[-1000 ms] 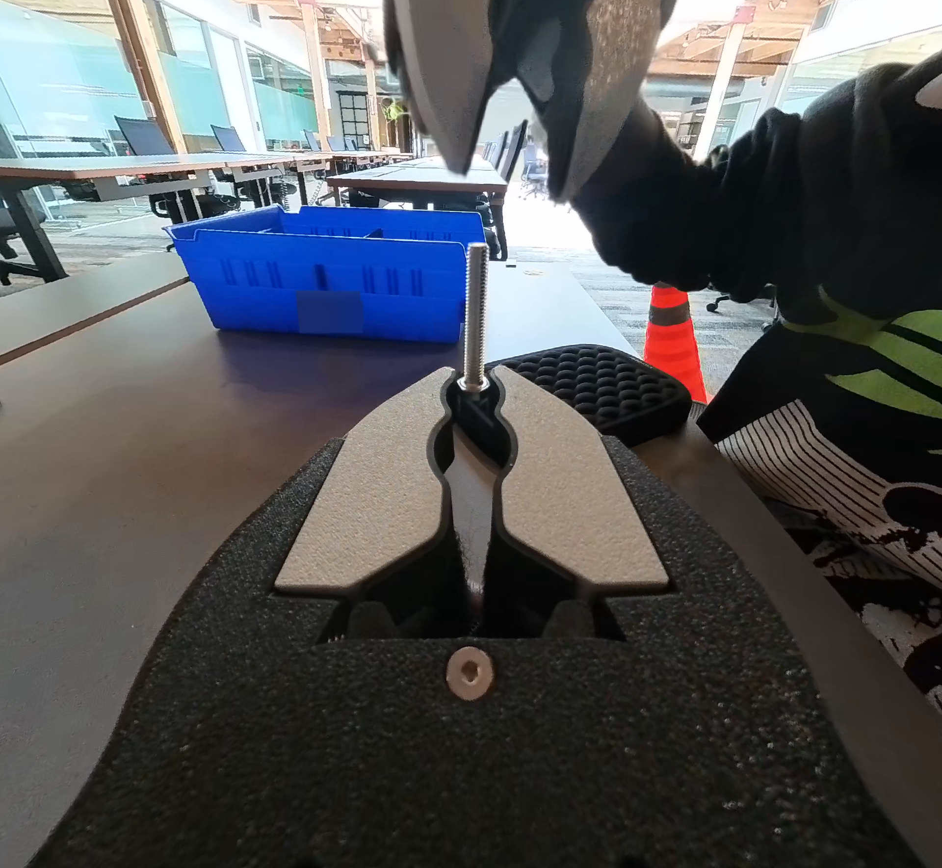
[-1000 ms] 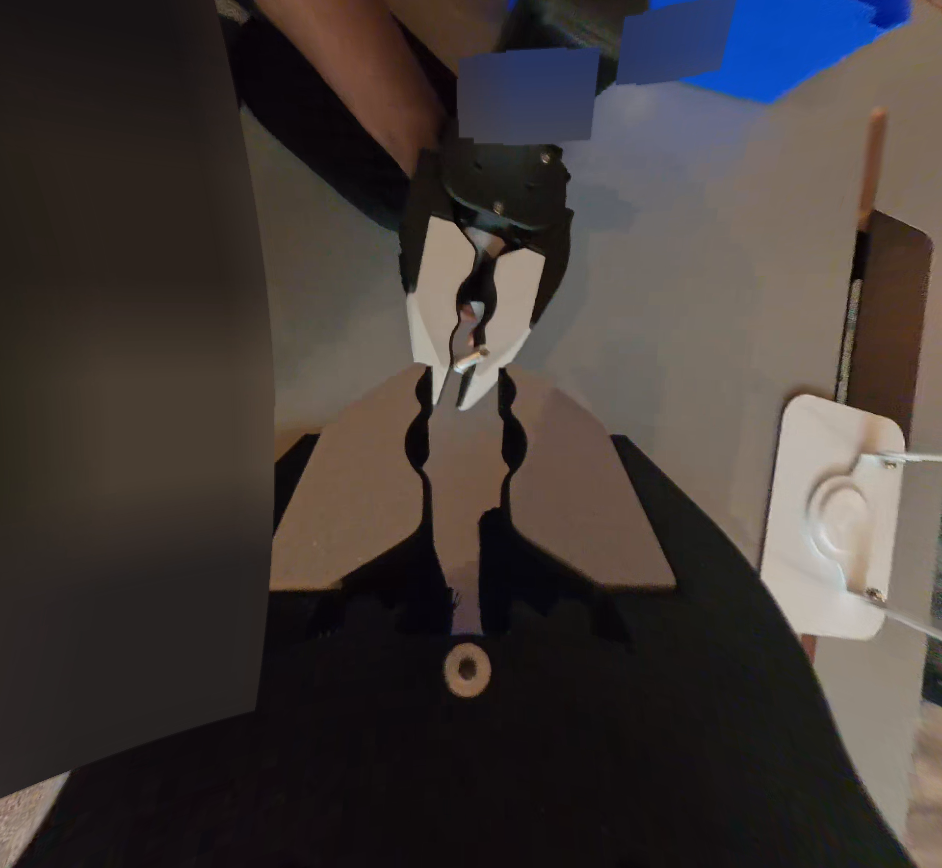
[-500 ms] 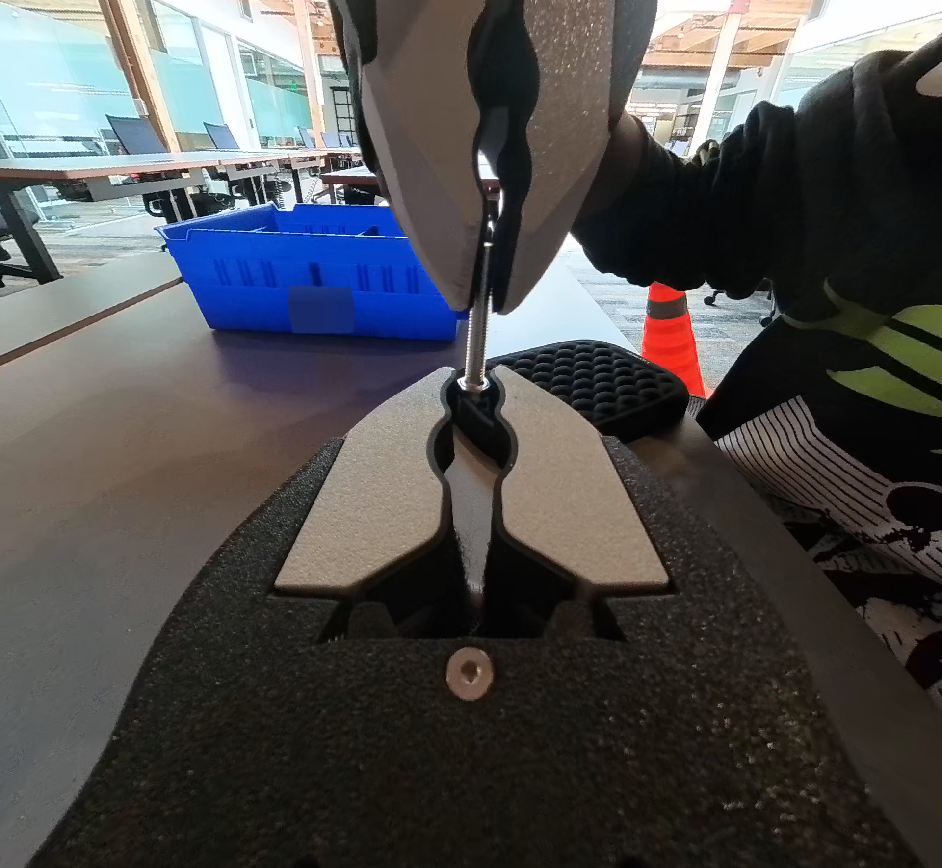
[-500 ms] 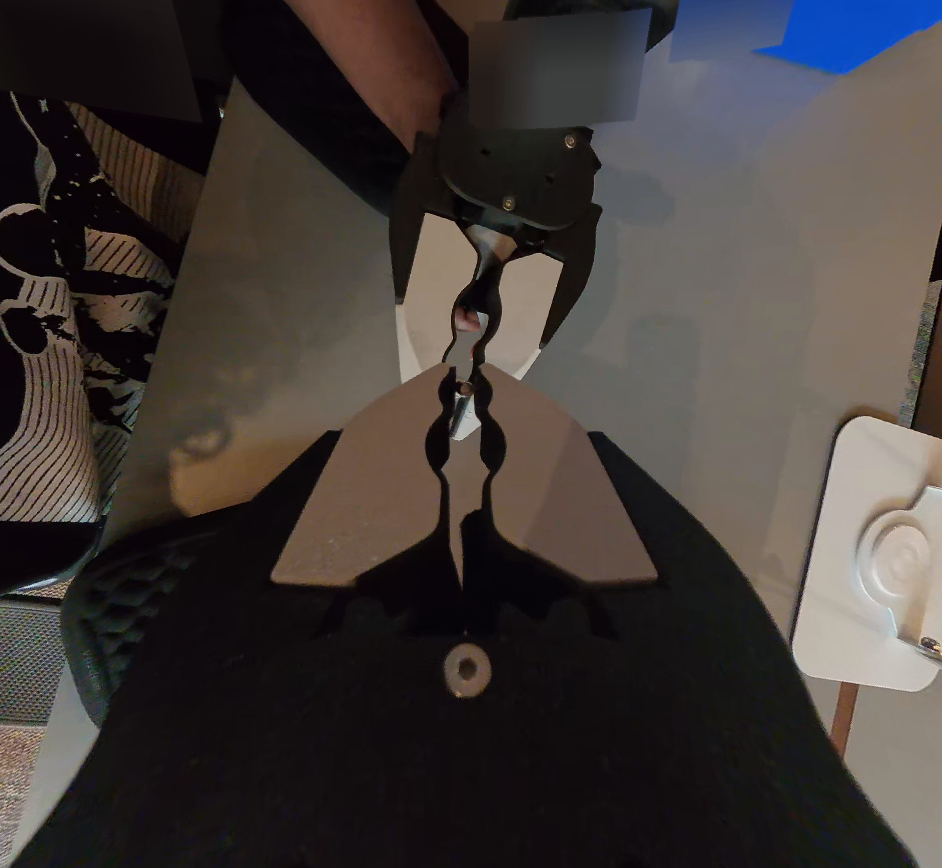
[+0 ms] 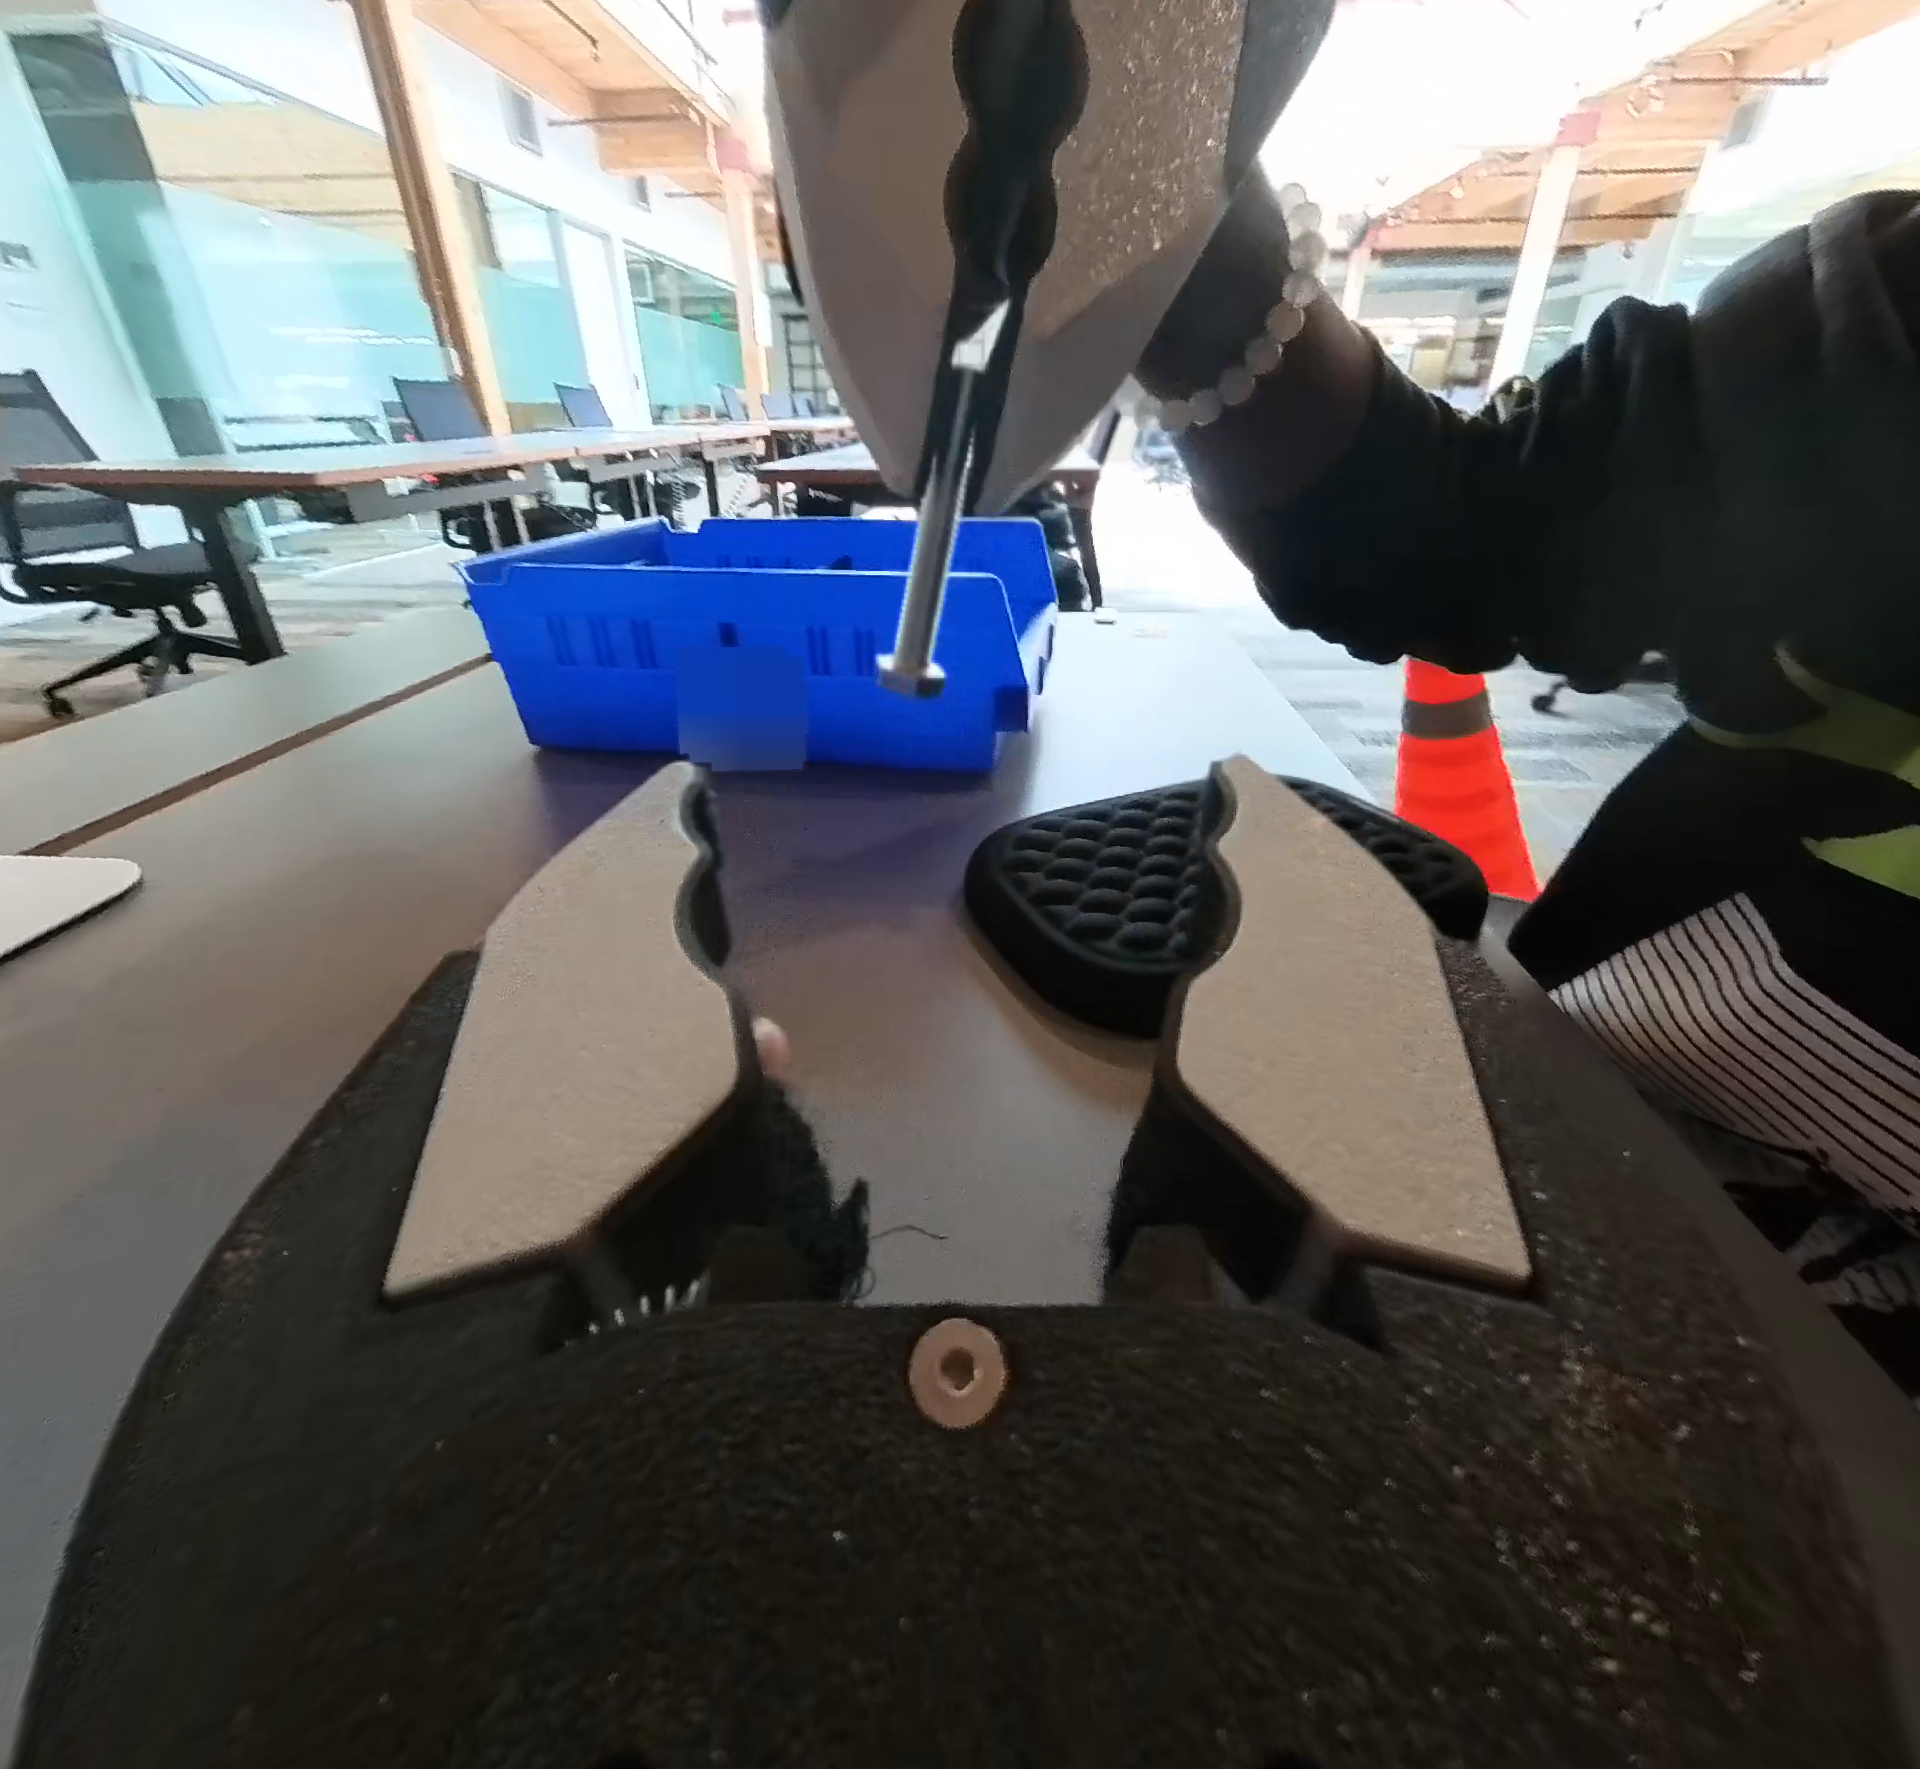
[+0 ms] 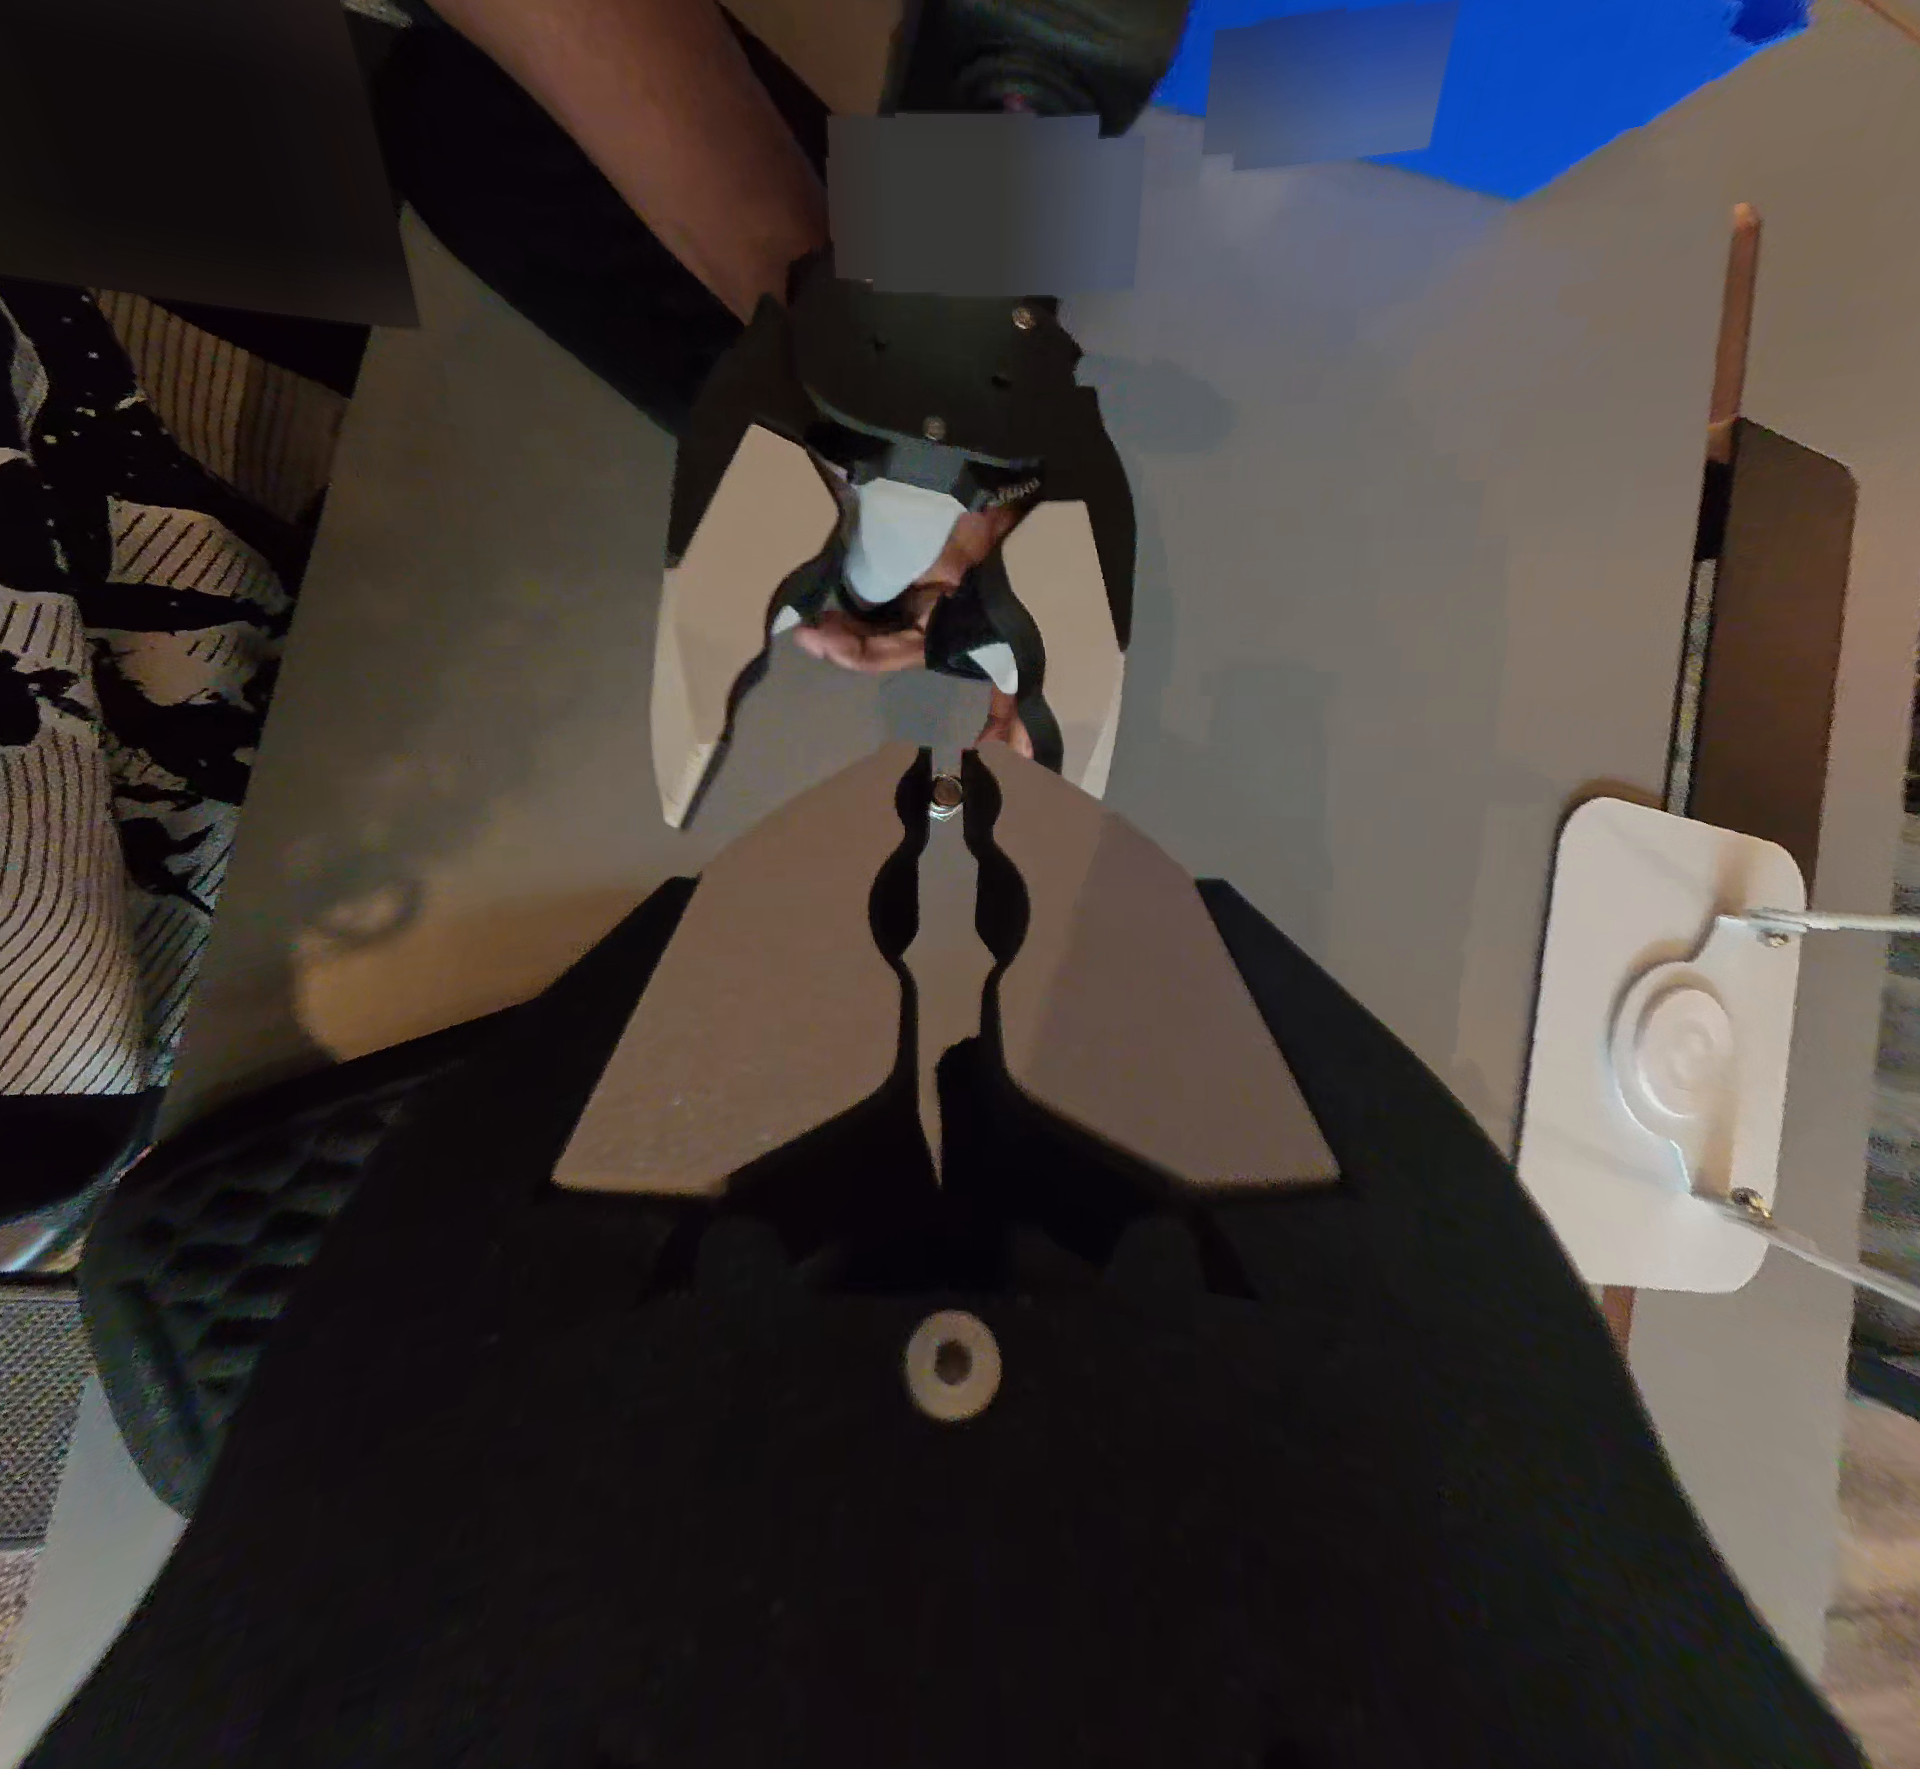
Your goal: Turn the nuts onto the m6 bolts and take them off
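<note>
Your left tool (image 5: 961, 846) stands wide apart over bare grey desk (image 5: 260, 971), holding nothing. Your right tool (image 6: 945, 774) is clamped on the smooth steel bolt (image 5: 928, 566), which hangs head-down above the desk, in front of the blue ribbed bin (image 5: 623, 639). A honeycomb-textured black pad (image 5: 1112, 898) lies at the desk's near edge. The bolt's upper end is hidden between the pads.
</note>
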A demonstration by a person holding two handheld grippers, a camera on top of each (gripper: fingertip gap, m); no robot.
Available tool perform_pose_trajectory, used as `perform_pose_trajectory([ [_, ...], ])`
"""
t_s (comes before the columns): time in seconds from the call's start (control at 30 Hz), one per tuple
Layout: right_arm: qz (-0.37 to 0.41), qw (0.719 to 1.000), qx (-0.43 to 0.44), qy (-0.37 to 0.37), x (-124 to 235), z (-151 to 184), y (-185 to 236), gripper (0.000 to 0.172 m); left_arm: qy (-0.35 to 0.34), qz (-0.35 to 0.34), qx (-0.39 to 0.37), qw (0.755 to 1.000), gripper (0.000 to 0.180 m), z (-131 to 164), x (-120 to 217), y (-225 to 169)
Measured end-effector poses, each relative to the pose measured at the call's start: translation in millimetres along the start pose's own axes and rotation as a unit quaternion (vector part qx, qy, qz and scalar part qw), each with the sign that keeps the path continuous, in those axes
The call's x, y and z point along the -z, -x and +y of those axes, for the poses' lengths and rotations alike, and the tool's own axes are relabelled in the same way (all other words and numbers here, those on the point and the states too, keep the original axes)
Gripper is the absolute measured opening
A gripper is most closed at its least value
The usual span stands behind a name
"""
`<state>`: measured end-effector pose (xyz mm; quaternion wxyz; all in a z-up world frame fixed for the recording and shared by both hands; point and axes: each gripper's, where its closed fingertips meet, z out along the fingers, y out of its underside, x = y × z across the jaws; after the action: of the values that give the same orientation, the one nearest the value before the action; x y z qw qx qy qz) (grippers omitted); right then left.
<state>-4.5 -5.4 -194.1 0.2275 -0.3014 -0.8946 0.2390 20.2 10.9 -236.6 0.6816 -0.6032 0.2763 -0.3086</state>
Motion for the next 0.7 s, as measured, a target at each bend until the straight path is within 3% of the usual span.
perform_pose_trajectory([
  [0.17, 0.031, 0.999, -0.013, -0.001, 21, 9, -8, 0.005, -0.027, -0.018, 0.005, 0.999, 0.092, -8, 3, 8],
  [0.4, 0.091, 0.995, -0.047, 0.008, 61, 34, -27, 0.005, -0.007, -0.038, -0.015, 0.999, 0.091, -3, 3, 14],
  [0.7, 0.164, 0.969, -0.171, 0.077, 129, 137, -66, 0.005, -0.011, -0.056, -0.009, 0.998, 0.086, -4, 6, 21],
])
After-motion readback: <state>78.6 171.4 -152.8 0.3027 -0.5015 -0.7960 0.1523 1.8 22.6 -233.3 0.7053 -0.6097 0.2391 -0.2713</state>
